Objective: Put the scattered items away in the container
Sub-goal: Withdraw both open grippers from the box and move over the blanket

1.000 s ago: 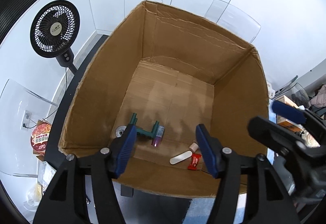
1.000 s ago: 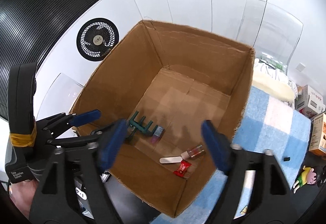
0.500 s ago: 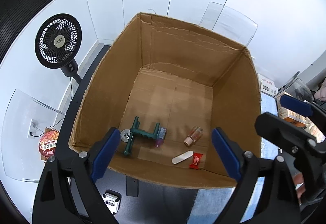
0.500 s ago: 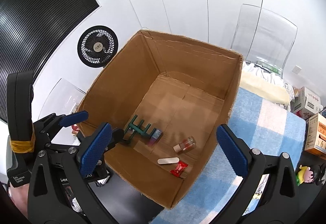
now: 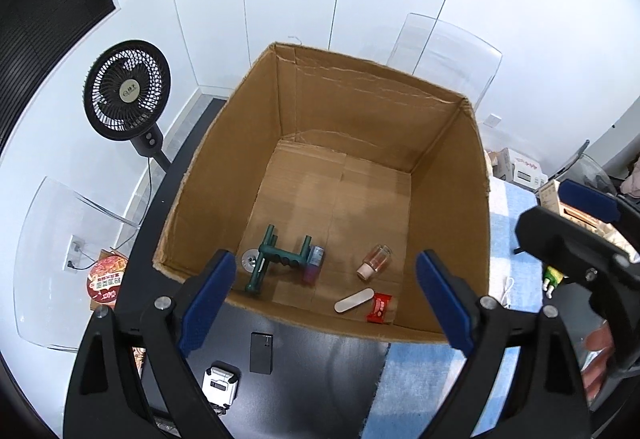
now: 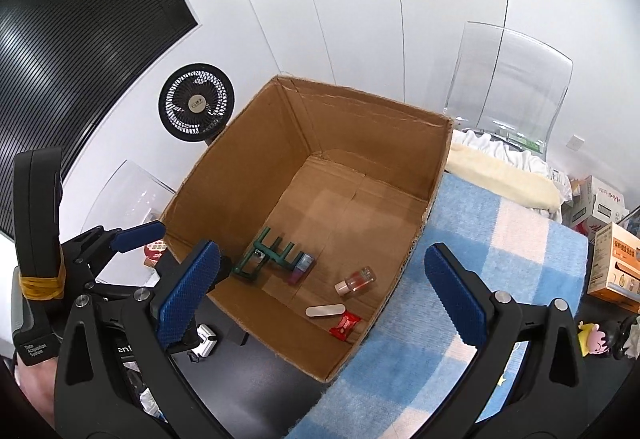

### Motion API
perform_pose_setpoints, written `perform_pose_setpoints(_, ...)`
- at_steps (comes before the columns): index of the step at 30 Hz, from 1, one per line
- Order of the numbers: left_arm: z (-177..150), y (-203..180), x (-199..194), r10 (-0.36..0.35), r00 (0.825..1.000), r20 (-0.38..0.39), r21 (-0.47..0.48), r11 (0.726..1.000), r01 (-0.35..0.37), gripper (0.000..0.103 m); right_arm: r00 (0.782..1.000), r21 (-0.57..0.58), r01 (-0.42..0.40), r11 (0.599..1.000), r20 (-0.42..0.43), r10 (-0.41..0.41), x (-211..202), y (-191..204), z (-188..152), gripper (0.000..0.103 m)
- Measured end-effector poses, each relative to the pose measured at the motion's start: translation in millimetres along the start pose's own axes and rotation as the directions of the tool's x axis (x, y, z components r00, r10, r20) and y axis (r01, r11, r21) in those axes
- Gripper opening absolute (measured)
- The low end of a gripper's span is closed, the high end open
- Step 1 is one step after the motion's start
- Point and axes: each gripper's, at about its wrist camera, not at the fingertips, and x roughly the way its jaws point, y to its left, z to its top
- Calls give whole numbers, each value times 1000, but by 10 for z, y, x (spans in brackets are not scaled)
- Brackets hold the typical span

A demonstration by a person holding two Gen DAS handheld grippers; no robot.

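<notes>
In the middle of both views the cardboard box (image 5: 224,175) is standing open, and along the lower part of its floor six things are lying: one green rack-like frame (image 5: 276,259), one small round metal disc (image 5: 250,260) just beside its left leg, one purple-and-blue tube (image 5: 313,264) touching its right end, one small clear bottle (image 5: 374,258) with a pale cap apart to the right, one flat pale nail-file-like stick (image 5: 353,300) below that, and one red snack packet (image 5: 380,310) just beside the stick. The upper part of the floor is showing bare cardboard.

Above the box's near rim the left gripper (image 5: 325,303) is hanging with its blue pads spread wide and nothing between them; the right gripper (image 6: 320,295) is likewise gaping and carrying nothing. So, as I judge it, a good part of the tidying is done.

What is left is harder to tell. At the lower left of the left view one small white device (image 5: 220,385) and one black block (image 5: 261,353) are sitting on the dark tabletop (image 5: 320,367) just outside the box. At the lower right of the right view one small cartoon figure (image 6: 594,339) is lying beside the blue checked cloth (image 6: 500,259). Whether these count as scattered items I cannot say.
</notes>
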Motion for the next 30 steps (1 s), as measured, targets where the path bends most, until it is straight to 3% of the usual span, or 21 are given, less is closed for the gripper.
perform_pose_setpoints(14,-82,-303,-414,-14,999,48,27,1000,13,91,998,-10,18,1000,65,-18,-560,-70,-165,103)
perform_pose_setpoints(30,-375,-1212,-663,-79,996,52,148,986,70,91,987,100,87,991,123,-99,-1344,-787,-620,103)
